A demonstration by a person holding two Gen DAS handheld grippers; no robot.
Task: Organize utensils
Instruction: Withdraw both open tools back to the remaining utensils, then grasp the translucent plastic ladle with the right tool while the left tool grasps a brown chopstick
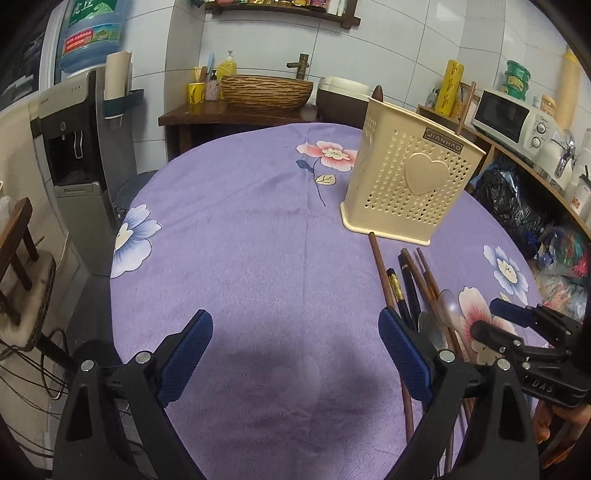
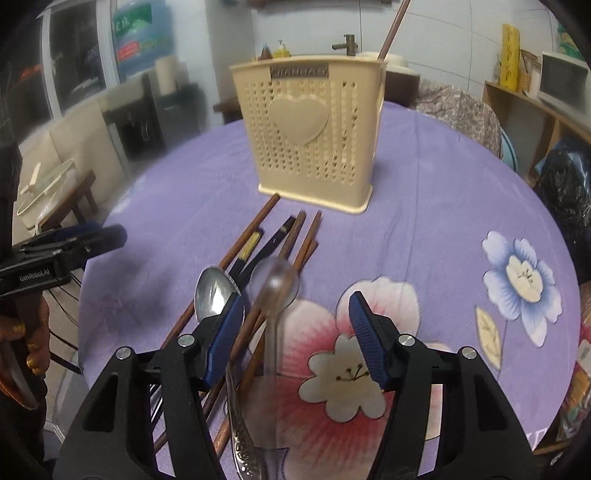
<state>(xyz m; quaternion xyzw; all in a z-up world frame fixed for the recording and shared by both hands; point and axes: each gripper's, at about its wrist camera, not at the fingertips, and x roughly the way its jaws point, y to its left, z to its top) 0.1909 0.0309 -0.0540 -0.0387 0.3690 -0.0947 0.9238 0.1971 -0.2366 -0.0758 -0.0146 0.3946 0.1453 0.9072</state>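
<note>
Between our right gripper's (image 2: pixel 295 332) spread jaws lies a clear spoon (image 2: pixel 274 291): light, slick; we'd pinch its handle. Left gripper (image 1: pixel 295 343) gapes, empty.

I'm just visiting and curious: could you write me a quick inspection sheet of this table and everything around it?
Surface: round table under a purple floral cloth.
Job's things: cream utensil holder upright, one chopstick already inside; loose chopsticks, a metal spoon and a clear spoon lie in front of it.
Clutter: nothing seen on the cloth.
Grippers: left gripper open, empty; right gripper open, straddling the clear spoon.
Cables: dark wires beside the table.
Surroundings: water dispenser, microwave, woven basket.
</note>
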